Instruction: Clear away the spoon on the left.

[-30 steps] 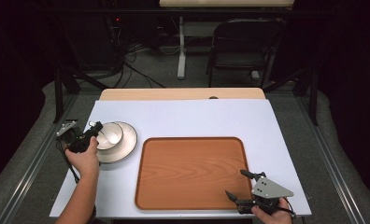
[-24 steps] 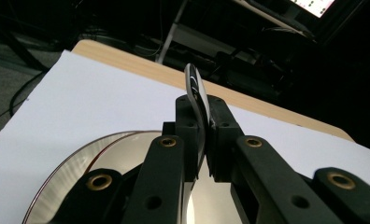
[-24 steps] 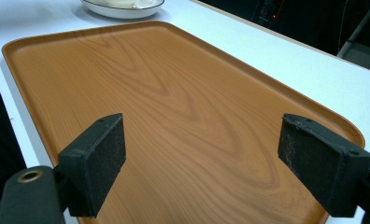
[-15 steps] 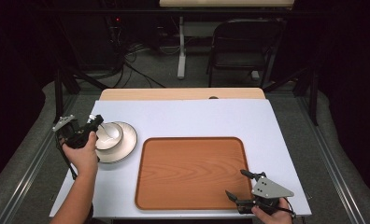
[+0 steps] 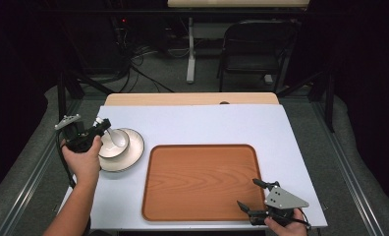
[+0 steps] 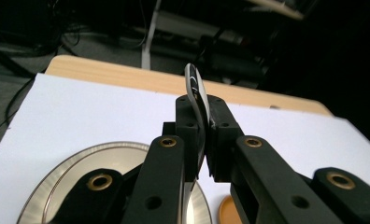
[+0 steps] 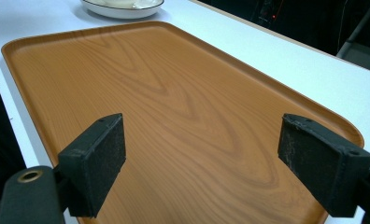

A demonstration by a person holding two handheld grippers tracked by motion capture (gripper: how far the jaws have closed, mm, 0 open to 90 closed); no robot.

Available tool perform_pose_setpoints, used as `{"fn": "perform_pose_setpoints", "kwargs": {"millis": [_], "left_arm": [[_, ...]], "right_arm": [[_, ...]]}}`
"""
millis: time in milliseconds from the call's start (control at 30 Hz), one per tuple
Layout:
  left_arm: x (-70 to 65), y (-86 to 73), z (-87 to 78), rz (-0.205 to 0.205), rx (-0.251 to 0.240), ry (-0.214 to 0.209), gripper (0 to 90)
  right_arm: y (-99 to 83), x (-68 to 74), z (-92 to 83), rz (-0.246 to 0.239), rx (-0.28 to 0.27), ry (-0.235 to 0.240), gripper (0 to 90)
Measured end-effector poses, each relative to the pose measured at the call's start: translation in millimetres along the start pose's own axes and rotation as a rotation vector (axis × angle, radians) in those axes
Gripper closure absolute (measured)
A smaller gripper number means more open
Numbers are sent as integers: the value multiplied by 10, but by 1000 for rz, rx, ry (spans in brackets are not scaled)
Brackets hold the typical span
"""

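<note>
No writing is legible anywhere. On the white tabletop (image 5: 202, 123), the left gripper (image 5: 97, 130) pinches a white bowl (image 5: 115, 139) over its plate (image 5: 131, 152); the right gripper (image 5: 254, 194), jaws spread, hovers over the wooden tray (image 5: 197, 182). A dark room with a chair (image 5: 254, 49) lies behind.

Plate (image 5: 128, 155) lies left of tray (image 5: 201, 182) on table (image 5: 207, 123).

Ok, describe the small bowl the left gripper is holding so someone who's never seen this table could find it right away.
Start at the big wooden tray in the middle of the white table, then look past its left edge to the round plate. The small white bowl sits tilted on that plate, its rim pinched between the left gripper jaws, smaller and deeper than the plate.
</note>
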State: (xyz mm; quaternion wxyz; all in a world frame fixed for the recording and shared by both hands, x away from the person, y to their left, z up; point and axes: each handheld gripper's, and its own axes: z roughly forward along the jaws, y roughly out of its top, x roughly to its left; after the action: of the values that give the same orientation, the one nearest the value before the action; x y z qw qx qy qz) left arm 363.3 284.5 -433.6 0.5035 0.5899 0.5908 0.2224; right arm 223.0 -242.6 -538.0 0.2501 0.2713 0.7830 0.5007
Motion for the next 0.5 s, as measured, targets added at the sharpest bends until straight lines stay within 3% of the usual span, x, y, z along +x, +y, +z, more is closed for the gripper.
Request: {"fn": "perform_pose_setpoints", "kwargs": {"millis": [333, 500], "left_arm": [[-131, 158, -49, -2, 135, -4, 851], [-202, 166, -51, 33, 193, 3, 850]], "right_arm": [[0, 0, -2, 0, 0, -1, 149], [1, 1, 0, 0, 0, 0, 148]]}}
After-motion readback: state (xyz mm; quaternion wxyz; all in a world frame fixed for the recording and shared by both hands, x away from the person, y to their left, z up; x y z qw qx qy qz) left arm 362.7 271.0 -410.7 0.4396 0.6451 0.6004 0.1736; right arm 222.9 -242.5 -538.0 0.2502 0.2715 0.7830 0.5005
